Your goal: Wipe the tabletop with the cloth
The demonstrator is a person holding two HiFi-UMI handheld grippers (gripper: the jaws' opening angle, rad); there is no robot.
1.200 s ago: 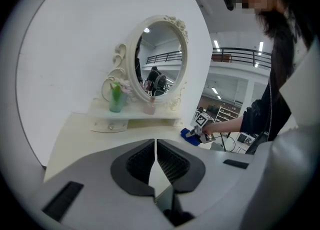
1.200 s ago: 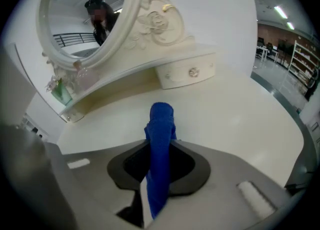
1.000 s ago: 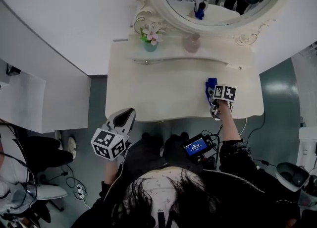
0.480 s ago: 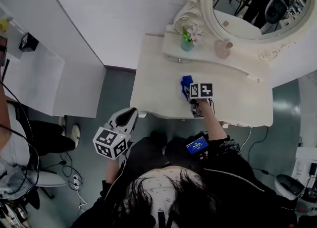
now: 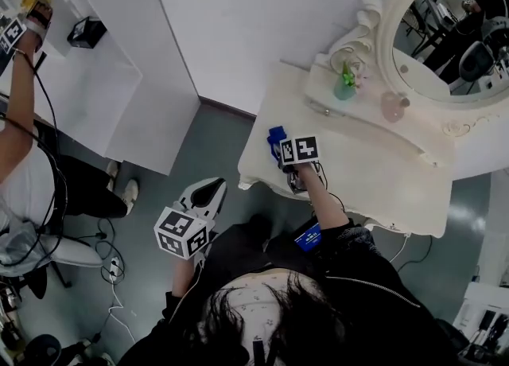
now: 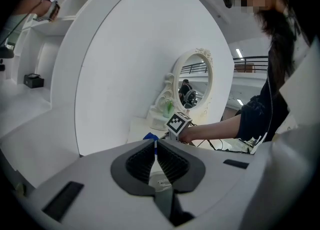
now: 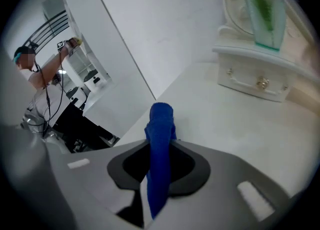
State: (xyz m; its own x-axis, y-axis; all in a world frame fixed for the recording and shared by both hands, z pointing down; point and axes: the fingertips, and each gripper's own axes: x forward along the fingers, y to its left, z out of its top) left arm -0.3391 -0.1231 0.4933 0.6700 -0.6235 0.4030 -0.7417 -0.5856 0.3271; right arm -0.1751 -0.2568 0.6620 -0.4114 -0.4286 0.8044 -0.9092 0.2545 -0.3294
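Note:
A blue cloth (image 7: pixel 160 144) is pinched between the jaws of my right gripper (image 7: pixel 161 146), which is shut on it. In the head view the right gripper (image 5: pixel 285 149) holds the cloth (image 5: pixel 276 137) down near the left end of the cream dressing table (image 5: pixel 374 181). The table top (image 7: pixel 225 119) spreads ahead of the cloth. My left gripper (image 5: pixel 208 191) hangs off the table over the grey floor, its jaws closed together with nothing between them; it shows shut in the left gripper view (image 6: pixel 155 146).
A small vase with flowers (image 5: pixel 347 82), a pink glass item (image 5: pixel 394 105) and an oval mirror (image 5: pixel 445 30) stand at the table's back on a raised drawer shelf (image 7: pixel 255 76). A white wall panel (image 5: pixel 119 94) lies left. Another person's arm (image 5: pixel 20 46) reaches at far left.
My right gripper has dragged the blue cloth leftward across the table top, from its right end to its left end. The left gripper stayed off the table, shut.

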